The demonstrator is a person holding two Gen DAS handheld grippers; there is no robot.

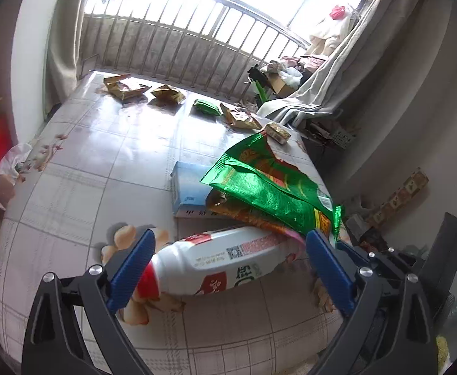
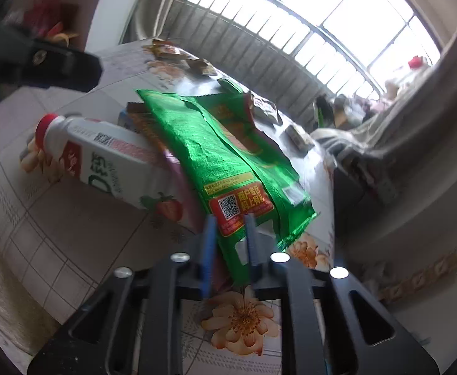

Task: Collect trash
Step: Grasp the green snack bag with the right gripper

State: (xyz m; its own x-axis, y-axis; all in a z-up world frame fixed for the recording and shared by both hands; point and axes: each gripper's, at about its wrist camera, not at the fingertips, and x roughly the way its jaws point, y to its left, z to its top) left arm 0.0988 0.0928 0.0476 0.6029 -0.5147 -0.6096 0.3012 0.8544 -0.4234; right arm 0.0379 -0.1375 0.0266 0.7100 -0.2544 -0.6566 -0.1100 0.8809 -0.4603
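A white milk bottle (image 1: pixel 216 259) with a red cap lies on its side on the tiled tabletop (image 1: pixel 81 168). My left gripper (image 1: pixel 228 265) stands open around it, one blue finger by the cap and the other past the base. A green foil snack bag (image 1: pixel 269 187) leans over the bottle's far end and over a light blue box (image 1: pixel 187 190). In the right wrist view my right gripper (image 2: pixel 228 234) is shut on the near corner of the green foil snack bag (image 2: pixel 216 156). The milk bottle (image 2: pixel 103 162) lies to its left there.
Several crumpled wrappers (image 1: pixel 125 86) and a small green packet (image 1: pixel 208 107) lie along the table's far edge by a railing (image 1: pixel 178 50). A white plastic bag (image 1: pixel 9 168) hangs at the left edge. Curtains and clutter (image 1: pixel 290 75) crowd the right side.
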